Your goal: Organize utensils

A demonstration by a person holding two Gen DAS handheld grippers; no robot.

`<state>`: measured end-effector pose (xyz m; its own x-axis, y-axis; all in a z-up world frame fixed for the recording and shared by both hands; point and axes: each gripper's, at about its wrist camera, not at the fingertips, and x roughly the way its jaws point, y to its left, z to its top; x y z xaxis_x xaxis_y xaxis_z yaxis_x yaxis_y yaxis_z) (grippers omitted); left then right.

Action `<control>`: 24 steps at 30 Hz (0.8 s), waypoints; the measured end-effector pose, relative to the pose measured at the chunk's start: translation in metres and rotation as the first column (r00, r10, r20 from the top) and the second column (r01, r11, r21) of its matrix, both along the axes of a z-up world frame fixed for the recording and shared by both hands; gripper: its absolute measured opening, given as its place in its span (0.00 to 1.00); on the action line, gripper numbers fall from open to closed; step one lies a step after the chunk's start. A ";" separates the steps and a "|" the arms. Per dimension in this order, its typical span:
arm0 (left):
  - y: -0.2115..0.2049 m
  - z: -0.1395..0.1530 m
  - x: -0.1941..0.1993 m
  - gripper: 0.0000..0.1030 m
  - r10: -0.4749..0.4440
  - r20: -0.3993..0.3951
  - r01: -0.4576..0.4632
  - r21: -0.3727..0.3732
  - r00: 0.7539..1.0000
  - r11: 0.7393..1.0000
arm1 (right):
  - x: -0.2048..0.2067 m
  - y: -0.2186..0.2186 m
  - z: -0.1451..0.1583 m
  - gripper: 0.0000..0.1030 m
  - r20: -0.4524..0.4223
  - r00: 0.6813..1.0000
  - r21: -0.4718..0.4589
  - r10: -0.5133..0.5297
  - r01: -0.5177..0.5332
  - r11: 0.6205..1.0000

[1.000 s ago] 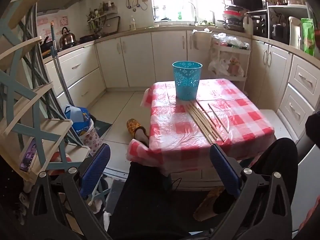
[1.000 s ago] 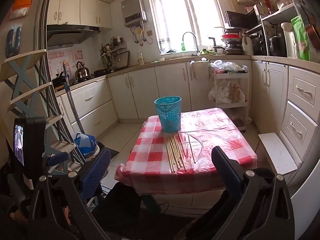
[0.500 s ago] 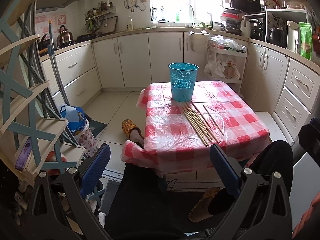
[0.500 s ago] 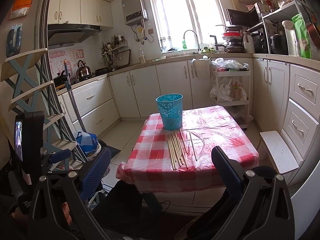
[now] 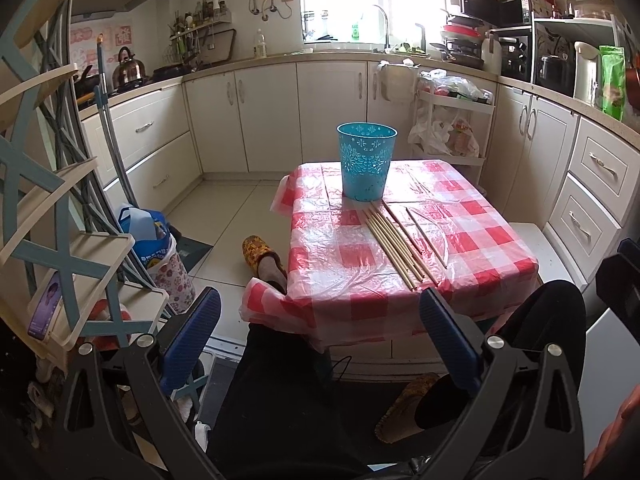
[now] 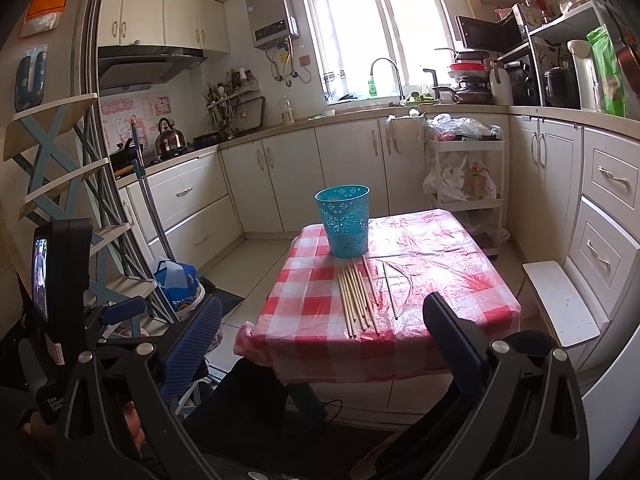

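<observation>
Wooden chopsticks [image 5: 394,242] beside teal bin [image 5: 367,161], now nearer ahead; my left gripper [image 5: 320,334], right gripper [image 6: 324,342] wide, empty; grasp next.

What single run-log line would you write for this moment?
stage: pre-grasp | left tongs: open, empty | right tongs: open, empty | chopsticks: on table | blue basket: upright behind them

Both wrist views face the table [image 5: 400,280] from well back, the right one higher.
</observation>
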<state>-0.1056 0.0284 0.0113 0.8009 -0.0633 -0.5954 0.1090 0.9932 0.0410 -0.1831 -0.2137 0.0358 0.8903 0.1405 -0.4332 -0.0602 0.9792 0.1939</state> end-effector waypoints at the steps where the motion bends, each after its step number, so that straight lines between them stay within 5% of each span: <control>1: -0.001 0.000 0.000 0.93 0.001 -0.001 -0.001 0.001 1.000 1.000 | 0.000 0.000 0.000 0.94 0.000 1.000 0.000 0.000 0.000 1.000; 24: -0.002 -0.002 0.000 0.93 0.006 0.004 -0.006 -0.001 1.000 1.000 | 0.000 0.001 -0.002 0.94 0.005 1.000 -0.004 0.005 -0.005 1.000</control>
<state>-0.1059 0.0263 0.0096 0.8040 -0.0594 -0.5917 0.1030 0.9939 0.0402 -0.1836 -0.2127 0.0340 0.8916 0.1431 -0.4295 -0.0657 0.9796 0.1899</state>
